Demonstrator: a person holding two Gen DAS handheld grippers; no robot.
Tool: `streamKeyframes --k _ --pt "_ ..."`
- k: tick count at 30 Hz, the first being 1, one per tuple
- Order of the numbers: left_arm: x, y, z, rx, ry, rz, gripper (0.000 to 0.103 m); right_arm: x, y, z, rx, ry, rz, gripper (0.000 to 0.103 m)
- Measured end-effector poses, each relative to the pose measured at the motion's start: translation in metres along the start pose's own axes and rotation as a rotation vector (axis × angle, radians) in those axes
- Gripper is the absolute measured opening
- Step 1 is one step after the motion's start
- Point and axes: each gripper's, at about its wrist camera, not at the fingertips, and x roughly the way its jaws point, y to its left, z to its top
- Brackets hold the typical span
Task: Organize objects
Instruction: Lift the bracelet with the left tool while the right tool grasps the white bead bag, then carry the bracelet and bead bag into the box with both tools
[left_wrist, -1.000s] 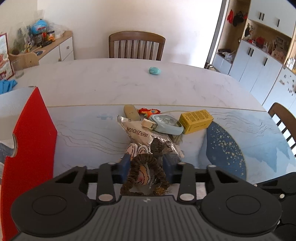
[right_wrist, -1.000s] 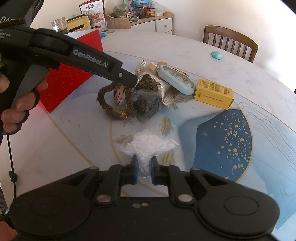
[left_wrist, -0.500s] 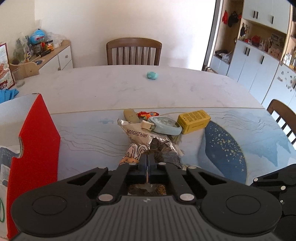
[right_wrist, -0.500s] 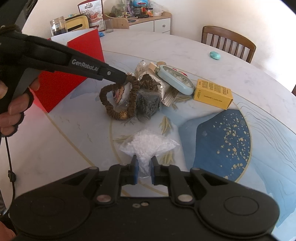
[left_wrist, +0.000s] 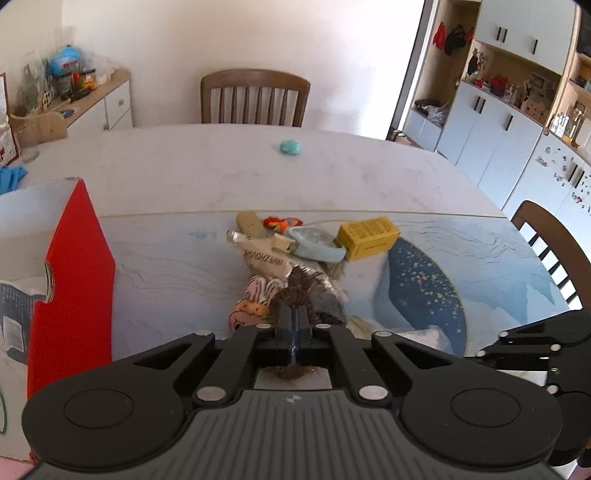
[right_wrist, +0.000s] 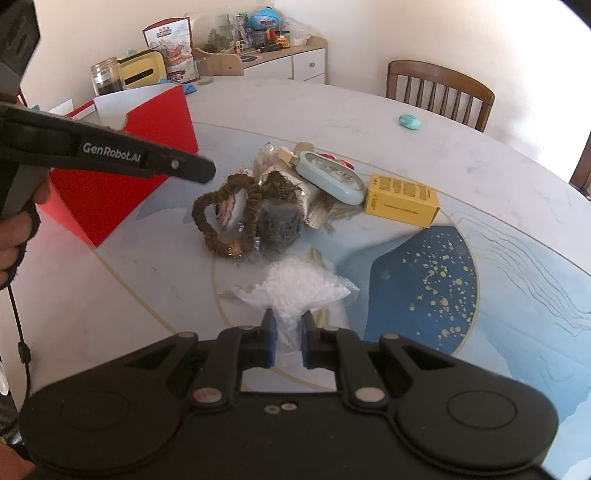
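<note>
A pile lies mid-table: a brown fabric hair band (right_wrist: 225, 218), a silver snack packet (left_wrist: 266, 258), a dark scrubber (right_wrist: 279, 223), a pale blue case (right_wrist: 330, 177) and a yellow box (right_wrist: 400, 199). My left gripper (left_wrist: 294, 314) is shut on the top of the brown hair band (left_wrist: 291, 295), lifting it slightly; it also shows from the side in the right wrist view (right_wrist: 207, 171). My right gripper (right_wrist: 288, 339) is shut on a clear bag of white beads (right_wrist: 295, 288) resting on the table. A red open box (left_wrist: 70, 273) stands at the left.
A small teal object (left_wrist: 290, 147) lies far across the white table (left_wrist: 184, 173). Wooden chairs (left_wrist: 255, 98) stand at the far side and right. A cluttered sideboard (right_wrist: 266, 55) is at the back left. White cupboards (left_wrist: 498, 133) line the right wall.
My left gripper closed on the brown hair band and has drawn back and up, pulling the band with it. My right gripper stays shut on the bead bag, unmoved.
</note>
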Motion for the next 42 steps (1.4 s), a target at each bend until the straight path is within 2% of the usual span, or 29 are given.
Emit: streamKeyframes --k 4,7,8,9,11,12,19,22,24,28,29,31,33,36,42 --pt "0.009 0.001 0.002 0.018 0.016 0.011 0.007 0.002 -0.002 -0.004 0.010 0.009 0.000 0.011" --pt "0.016 0.000 0.003 0.024 0.033 0.003 0.020 0.003 -0.004 -0.006 0.023 0.014 0.003 0.011" --pt "0.018 -0.001 0.004 0.025 0.031 0.001 0.032 0.003 -0.005 -0.006 0.026 0.015 0.004 0.011" --pt "0.018 -0.001 0.004 0.025 0.026 0.005 0.051 0.003 -0.005 -0.007 0.026 0.016 0.005 0.011" --pt "0.017 -0.003 0.004 0.029 -0.005 0.012 0.070 0.004 -0.005 -0.007 0.024 0.018 0.006 0.011" --pt "0.017 -0.004 0.005 0.042 -0.016 0.011 0.070 0.004 -0.004 -0.007 0.023 0.018 0.007 0.011" --pt "0.032 -0.018 0.007 0.137 -0.021 0.028 0.068 0.006 -0.005 -0.007 0.015 0.022 0.007 0.011" --pt "0.036 -0.024 0.005 0.191 -0.015 0.046 0.052 0.006 -0.005 -0.007 0.011 0.020 0.006 0.011" --pt "0.040 -0.026 0.002 0.213 -0.005 0.067 0.036 0.007 -0.004 -0.006 0.007 0.020 0.007 0.011" --pt "0.041 -0.029 -0.002 0.258 -0.024 0.105 0.028 0.008 -0.004 -0.006 0.005 0.022 0.006 0.011" --pt "0.042 -0.030 -0.004 0.272 -0.027 0.119 0.021 0.008 -0.004 -0.006 0.004 0.023 0.005 0.011" --pt "0.040 -0.030 -0.005 0.282 -0.040 0.134 0.017 0.009 -0.003 -0.005 0.003 0.024 0.003 0.011" --pt "0.038 -0.031 -0.006 0.290 -0.053 0.144 0.008 0.009 -0.004 -0.005 0.004 0.025 0.003 0.011" --pt "0.030 -0.033 -0.008 0.298 -0.074 0.150 0.008 0.009 -0.004 -0.005 0.002 0.023 0.000 0.011" --pt "0.004 -0.028 -0.003 0.250 -0.097 0.096 0.007 -0.002 -0.003 0.000 0.017 -0.005 0.000 0.011"
